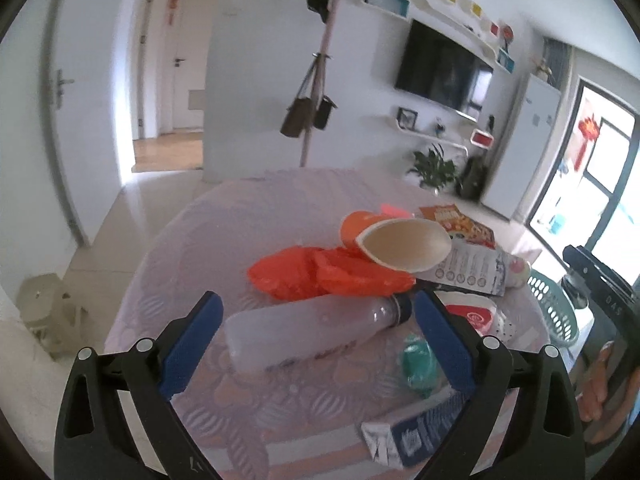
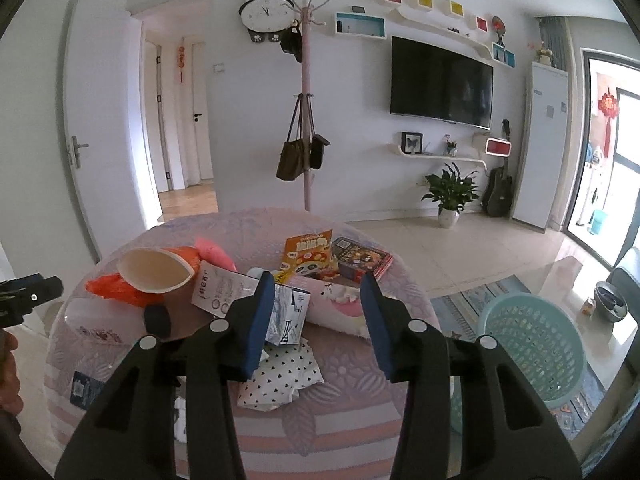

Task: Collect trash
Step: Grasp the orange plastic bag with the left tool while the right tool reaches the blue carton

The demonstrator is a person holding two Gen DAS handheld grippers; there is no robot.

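A round table [image 1: 240,216] with a pink patterned cloth carries the trash. A clear plastic bottle [image 1: 308,332] lies on its side there, between the spread fingers of my left gripper [image 1: 318,300], which is open and not touching it. Behind the bottle sit an orange plastic bag [image 1: 320,276] and a tipped paper cup [image 1: 404,246]. My right gripper [image 2: 316,280] hovers open over a blue-white carton [image 2: 290,312] and a pink-white package [image 2: 340,308], its pads pressing on neither. A dotted wrapper [image 2: 280,376] lies below it.
A light green mesh basket [image 2: 532,344] stands on the floor right of the table. A yellow snack bag [image 2: 310,256] and a dark box [image 2: 362,258] lie at the far side. A green crumpled piece [image 1: 418,364] and a blue-white wrapper [image 1: 416,432] lie near. A coat stand [image 2: 306,120] rises behind.
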